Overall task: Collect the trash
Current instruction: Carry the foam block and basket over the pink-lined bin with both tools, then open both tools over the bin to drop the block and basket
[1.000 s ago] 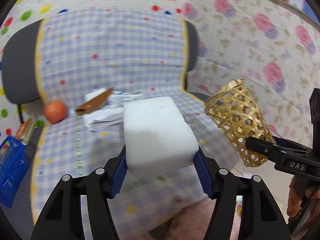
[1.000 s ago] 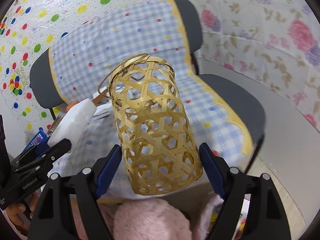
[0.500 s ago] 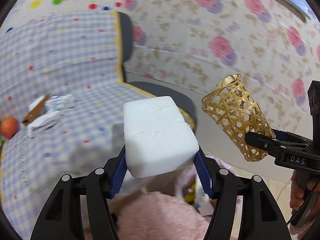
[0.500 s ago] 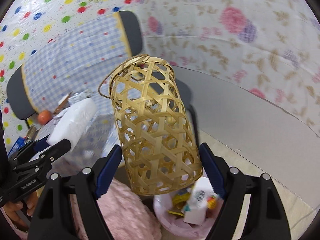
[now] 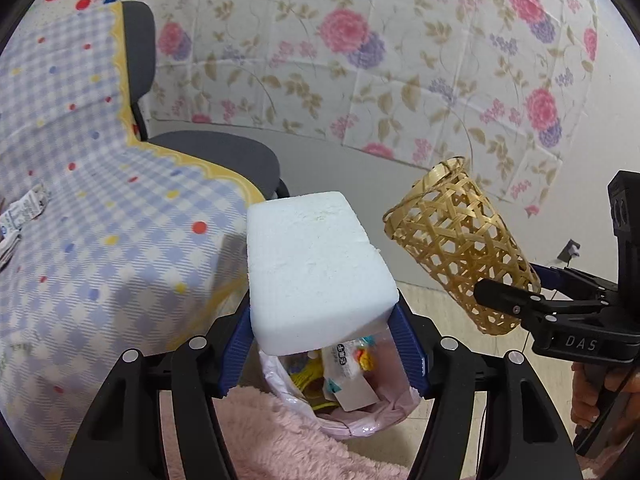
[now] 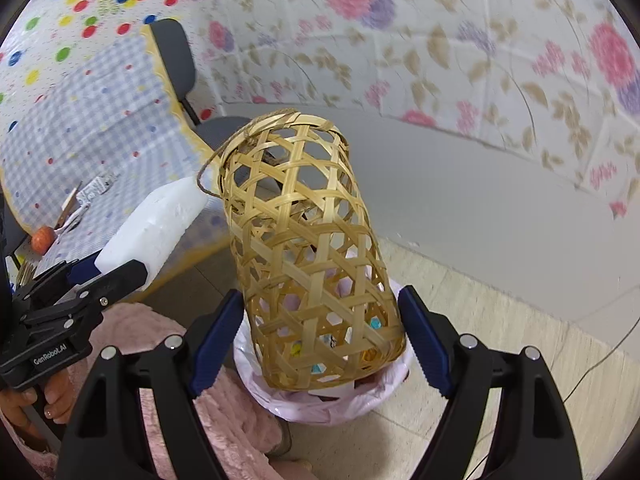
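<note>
Foam block [image 5: 316, 264] and bamboo basket [image 6: 308, 248], each clamped in our jaws, are now swinging off the chair [image 5: 208, 152] over the bin [image 5: 344, 412], nearing the drop.

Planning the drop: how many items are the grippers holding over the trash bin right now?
2. A white foam block in the left gripper, and a woven bamboo basket in the right gripper, both above the lined bin.

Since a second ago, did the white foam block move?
Yes. The foam block, held in the left claw, swung right, away from the checkered chair, and now hangs over the trash bin.
</note>
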`<state>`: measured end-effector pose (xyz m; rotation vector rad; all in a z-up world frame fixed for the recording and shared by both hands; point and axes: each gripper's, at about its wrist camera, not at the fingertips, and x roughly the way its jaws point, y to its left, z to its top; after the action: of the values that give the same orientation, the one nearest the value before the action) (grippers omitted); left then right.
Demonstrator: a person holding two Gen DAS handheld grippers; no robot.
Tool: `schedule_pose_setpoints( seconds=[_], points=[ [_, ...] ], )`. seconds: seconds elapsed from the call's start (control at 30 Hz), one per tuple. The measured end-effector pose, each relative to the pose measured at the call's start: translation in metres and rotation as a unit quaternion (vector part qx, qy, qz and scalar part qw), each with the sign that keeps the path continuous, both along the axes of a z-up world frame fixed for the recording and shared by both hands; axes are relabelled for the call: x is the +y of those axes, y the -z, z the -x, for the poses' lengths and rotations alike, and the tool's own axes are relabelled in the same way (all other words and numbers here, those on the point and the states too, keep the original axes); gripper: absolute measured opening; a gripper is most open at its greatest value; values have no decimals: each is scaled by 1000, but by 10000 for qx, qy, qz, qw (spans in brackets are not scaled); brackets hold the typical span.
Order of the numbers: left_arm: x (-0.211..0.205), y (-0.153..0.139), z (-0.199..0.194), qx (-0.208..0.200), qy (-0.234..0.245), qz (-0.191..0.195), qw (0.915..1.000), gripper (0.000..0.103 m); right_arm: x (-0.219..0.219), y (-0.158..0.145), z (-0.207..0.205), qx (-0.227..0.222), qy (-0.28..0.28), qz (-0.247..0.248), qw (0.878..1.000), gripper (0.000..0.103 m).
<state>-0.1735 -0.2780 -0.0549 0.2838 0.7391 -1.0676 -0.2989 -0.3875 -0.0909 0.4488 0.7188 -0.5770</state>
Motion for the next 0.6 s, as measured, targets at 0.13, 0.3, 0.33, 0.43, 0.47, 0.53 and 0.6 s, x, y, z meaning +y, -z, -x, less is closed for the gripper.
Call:
schedule_pose_setpoints(
  seconds=[0.13, 0.3, 0.33, 0.43, 0.47, 0.53, 0.6],
  points=[
    [-15, 8, 1, 58, 61, -111, 9999, 65, -14, 14, -1, -89, 92, -215, 9997, 78],
    [-29, 14, -2, -37, 10, -191, 9998, 75, -30, 27, -5, -430, 159, -487, 9978, 81],
    [-30, 14, -3, -69, -36, -212, 9997, 87, -32, 28, -6, -432, 181, -526, 9975, 86],
    [-24, 14, -9, -86, -203, -209, 9995, 88, -35, 28, -2, -449, 233, -534, 9973, 87],
    [-21, 13, -13, -77, -286, -218, 9993, 88, -35, 26, -1, -450, 223, -495, 9975, 87],
    [-13, 9, -20, -63, -479, -181, 9987, 88, -34, 20, 1, -476, 172, -388, 9980, 87],
    [-6, 5, -26, -45, -643, -140, 9978, 88, -31, 14, 1, -489, 127, -291, 9983, 87]
  ],
)
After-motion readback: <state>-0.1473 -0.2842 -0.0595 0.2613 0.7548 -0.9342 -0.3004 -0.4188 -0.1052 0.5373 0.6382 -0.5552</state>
